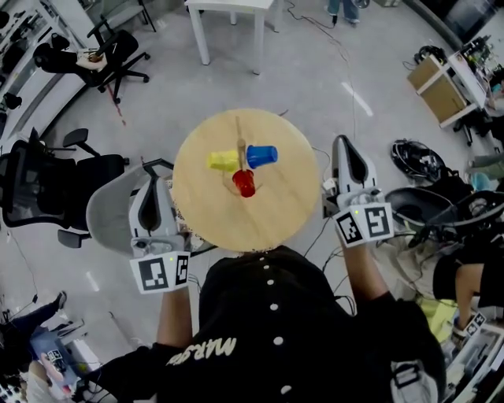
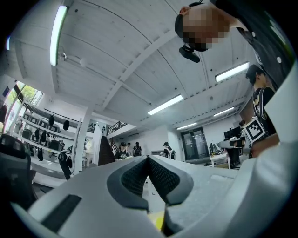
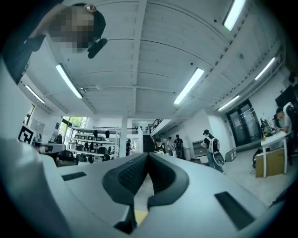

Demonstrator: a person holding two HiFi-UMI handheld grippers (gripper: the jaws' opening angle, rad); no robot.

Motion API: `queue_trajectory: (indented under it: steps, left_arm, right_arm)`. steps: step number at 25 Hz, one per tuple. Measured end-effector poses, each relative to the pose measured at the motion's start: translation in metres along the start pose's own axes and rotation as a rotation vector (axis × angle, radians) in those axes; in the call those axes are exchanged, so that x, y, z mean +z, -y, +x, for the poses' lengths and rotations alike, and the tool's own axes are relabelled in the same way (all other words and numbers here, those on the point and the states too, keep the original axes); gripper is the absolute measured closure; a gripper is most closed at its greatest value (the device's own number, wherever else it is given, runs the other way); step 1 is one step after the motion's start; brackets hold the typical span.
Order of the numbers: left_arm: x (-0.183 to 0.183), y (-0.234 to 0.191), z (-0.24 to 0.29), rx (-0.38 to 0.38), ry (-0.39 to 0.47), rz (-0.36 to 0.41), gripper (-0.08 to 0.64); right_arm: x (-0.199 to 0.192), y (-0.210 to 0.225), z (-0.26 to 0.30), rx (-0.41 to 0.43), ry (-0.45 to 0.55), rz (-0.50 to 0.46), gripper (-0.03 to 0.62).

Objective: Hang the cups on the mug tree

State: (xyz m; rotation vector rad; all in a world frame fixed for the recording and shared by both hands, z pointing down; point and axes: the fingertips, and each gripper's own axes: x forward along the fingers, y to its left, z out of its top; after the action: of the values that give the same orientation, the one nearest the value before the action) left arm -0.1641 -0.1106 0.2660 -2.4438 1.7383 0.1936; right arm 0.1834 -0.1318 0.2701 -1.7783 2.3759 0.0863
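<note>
In the head view a round wooden table (image 1: 206, 222) carries a wooden mug tree (image 1: 240, 148). Three cups hang on it: a yellow cup (image 1: 223, 160) to the left, a blue cup (image 1: 262, 155) to the right and a red cup (image 1: 244, 183) toward me. My left gripper (image 1: 149, 187) hangs off the table's left edge, and its jaws (image 2: 148, 158) meet at the tips with nothing between them. My right gripper (image 1: 344, 142) is off the table's right edge, also shut and empty (image 3: 149, 154). Both point away from me and are apart from the cups.
Black office chairs (image 1: 47, 185) (image 1: 102, 57) stand on the floor at the left, and a grey chair back (image 1: 109, 211) is below my left gripper. A white table (image 1: 232, 20) is at the far side. A black helmet (image 1: 416, 160) and cluttered gear lie at the right.
</note>
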Motion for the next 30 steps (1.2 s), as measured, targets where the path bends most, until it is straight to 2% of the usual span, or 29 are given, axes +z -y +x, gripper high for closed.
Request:
queue_trajectory:
  steps: [3, 12, 20, 30]
  left_arm:
    - [0.000, -0.002, -0.006, 0.018, -0.005, 0.007, 0.566]
    - [-0.011, -0.006, -0.012, 0.047, -0.033, 0.014, 0.566]
    - [-0.008, -0.005, -0.005, 0.033, -0.021, 0.021, 0.566]
    - [-0.009, -0.001, -0.001, 0.008, -0.025, 0.022, 0.566]
  right_arm:
    - [-0.006, 0.009, -0.008, -0.032, -0.010, 0.012, 0.601]
    - [-0.016, 0.008, -0.014, -0.023, -0.040, 0.009, 0.597]
    - [-0.023, -0.003, -0.007, -0.002, -0.063, -0.022, 0.595]
    - [-0.028, -0.008, 0.001, -0.003, -0.077, -0.011, 0.594]
